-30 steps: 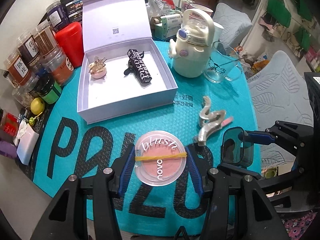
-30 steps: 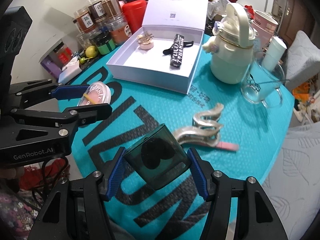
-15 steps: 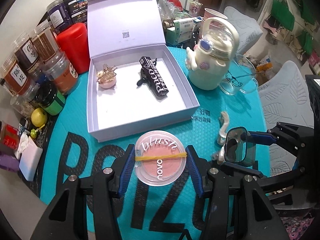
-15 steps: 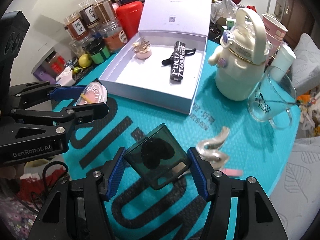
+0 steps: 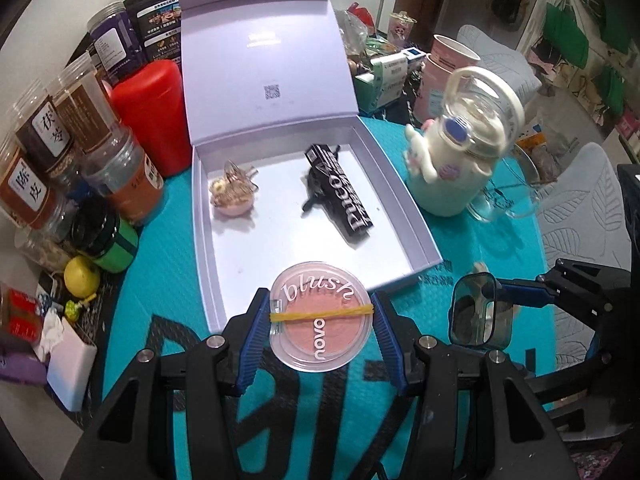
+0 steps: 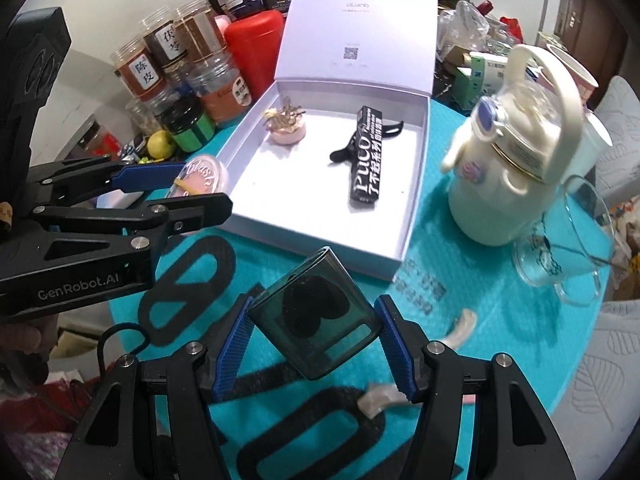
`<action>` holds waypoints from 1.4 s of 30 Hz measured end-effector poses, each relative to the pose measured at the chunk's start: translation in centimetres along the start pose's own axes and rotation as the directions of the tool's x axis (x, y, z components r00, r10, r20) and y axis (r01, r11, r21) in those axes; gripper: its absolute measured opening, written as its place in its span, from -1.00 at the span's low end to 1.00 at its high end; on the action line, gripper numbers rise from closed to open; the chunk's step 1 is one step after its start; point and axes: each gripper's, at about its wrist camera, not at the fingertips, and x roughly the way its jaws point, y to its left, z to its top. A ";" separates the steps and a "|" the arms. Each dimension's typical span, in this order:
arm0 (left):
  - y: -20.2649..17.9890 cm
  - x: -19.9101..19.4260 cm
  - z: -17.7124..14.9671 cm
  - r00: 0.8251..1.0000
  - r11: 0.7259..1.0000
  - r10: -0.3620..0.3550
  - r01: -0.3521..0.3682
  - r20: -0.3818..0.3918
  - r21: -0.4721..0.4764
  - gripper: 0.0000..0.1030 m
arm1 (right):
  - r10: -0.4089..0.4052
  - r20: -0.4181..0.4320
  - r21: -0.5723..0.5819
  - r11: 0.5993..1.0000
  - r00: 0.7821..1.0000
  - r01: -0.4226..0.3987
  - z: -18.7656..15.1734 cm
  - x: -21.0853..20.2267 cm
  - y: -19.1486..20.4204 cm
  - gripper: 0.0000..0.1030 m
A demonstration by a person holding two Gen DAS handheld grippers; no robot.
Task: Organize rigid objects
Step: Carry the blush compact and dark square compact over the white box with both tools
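Two items are in hand at once, each held above the table. The left gripper [image 5: 320,316] has its jaws pinching a round blush compact [image 5: 319,315] by its rim, a yellow rubber band across the lid; it hangs over the near edge of the open white box [image 5: 416,216]. The right gripper [image 6: 314,334] has its jaws pinching a dark see-through case [image 6: 314,312], tilted on one corner, above the teal mat [image 6: 460,280] just short of the box.

Inside the box lie a black tube [image 5: 340,196] and a small pink ornament [image 5: 233,196], with bare floor between and in front of them. A silvery clip [image 6: 460,326] lies on the mat, blurred, still outside the box.

Both held things look light and stiff. The compact is smooth clear plastic, so probably slippery at its curved rim; a grip across the full width, as it sits now, seems the safest, and the band likely keeps the lid from popping. It could crack if dropped, so I would lower it flat onto the bare floor near the front wall before letting go. The case, gripped by its flat sides, looks steadier, though its tilt means it may tip when set down; levelling it first would help. The cream jug [image 6: 516,168] and glass mug [image 6: 568,240] stand near the box's right side and want a wide berth.
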 end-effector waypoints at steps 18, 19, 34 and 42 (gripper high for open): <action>2.9 3.5 3.1 1.000 1.000 0.001 -0.001 0.022 -0.001 -0.03 | -0.042 0.035 0.009 0.999 0.998 0.042 4.8 3.0 -0.9 0.19; 3.0 3.6 3.2 1.000 1.000 0.002 -0.002 0.023 -0.002 -0.03 | -0.042 0.034 0.011 0.999 0.999 0.042 5.0 3.2 -1.0 0.19; 5.5 7.6 3.8 0.999 0.999 0.032 -0.032 -0.009 -0.038 -0.03 | -0.037 0.010 -0.004 0.999 0.999 0.037 7.1 7.5 -1.2 0.19; 6.5 9.6 4.4 0.998 0.999 0.036 -0.038 -0.042 -0.035 -0.03 | -0.018 -0.022 -0.003 1.000 1.000 0.018 7.2 9.8 -1.2 0.19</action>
